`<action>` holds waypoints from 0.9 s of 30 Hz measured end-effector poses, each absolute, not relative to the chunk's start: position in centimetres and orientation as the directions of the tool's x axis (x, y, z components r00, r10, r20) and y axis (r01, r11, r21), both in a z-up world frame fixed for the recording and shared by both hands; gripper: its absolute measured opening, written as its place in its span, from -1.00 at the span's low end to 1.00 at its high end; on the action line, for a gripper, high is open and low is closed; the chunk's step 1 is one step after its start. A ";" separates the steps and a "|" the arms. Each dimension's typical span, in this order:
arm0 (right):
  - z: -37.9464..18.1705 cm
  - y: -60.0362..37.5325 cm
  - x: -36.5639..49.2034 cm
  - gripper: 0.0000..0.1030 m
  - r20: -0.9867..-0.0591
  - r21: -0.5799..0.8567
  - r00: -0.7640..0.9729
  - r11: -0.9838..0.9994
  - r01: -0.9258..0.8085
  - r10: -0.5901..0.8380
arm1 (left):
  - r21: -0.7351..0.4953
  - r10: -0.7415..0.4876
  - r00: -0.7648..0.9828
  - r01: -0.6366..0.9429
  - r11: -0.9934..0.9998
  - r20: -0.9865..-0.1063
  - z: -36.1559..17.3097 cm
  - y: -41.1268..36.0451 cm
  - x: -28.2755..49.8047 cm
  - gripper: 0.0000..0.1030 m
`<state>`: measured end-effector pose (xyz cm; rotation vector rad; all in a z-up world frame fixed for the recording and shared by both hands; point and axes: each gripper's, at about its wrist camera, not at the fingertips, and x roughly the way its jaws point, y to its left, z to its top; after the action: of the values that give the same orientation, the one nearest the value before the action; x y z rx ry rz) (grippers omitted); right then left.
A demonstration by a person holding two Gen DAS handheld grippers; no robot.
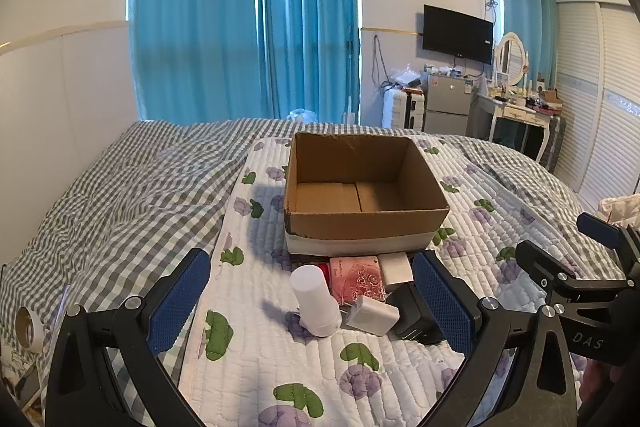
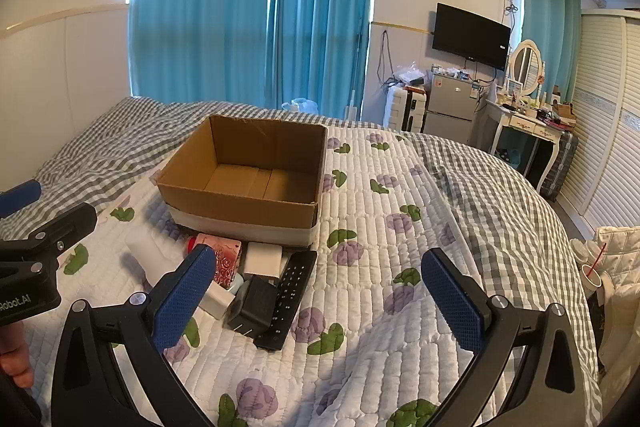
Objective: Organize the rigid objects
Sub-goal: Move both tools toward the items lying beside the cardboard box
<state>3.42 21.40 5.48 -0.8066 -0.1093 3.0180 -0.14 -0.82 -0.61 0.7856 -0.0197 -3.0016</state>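
Note:
An empty cardboard box (image 1: 362,225) (image 2: 240,205) stands on a floral quilt (image 1: 260,347) on the bed. In front of it lies a cluster: a white cylinder (image 1: 314,301), a pink patterned box (image 1: 357,279) (image 2: 224,259), a white block (image 1: 396,270) (image 2: 263,259), a white charger (image 1: 372,315), a black adapter (image 1: 414,315) (image 2: 252,307) and a black remote (image 2: 289,297). My left gripper (image 1: 316,311) is open, its fingers either side of the cluster. My right gripper (image 2: 320,303) is open and empty, just right of the cluster.
A grey checked blanket (image 1: 120,195) covers the bed's left and far side. A tape roll (image 1: 28,329) sits at the left edge. A drink cup (image 2: 592,277) stands at the bed's right. A fridge (image 2: 450,107) and dressing table (image 2: 524,123) stand beyond.

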 end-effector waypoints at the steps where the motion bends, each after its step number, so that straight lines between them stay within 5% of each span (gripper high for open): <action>1: 5.5 21.4 3.4 1.00 -0.499 -0.072 -0.866 -0.997 0.003 0.034 | 0.021 -0.040 -0.871 0.034 -0.999 -0.490 -0.6 -0.9 -0.2 1.00; 27: 5.4 21.0 3.3 1.00 -0.501 -0.079 -0.865 -0.997 0.006 0.035 | 0.031 -0.035 -0.878 0.023 -0.999 -0.477 -0.5 -0.7 0.2 1.00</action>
<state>3.28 21.02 5.41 -0.8129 -0.1210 3.0166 0.15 -0.70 -0.48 0.7665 -0.0385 -3.0156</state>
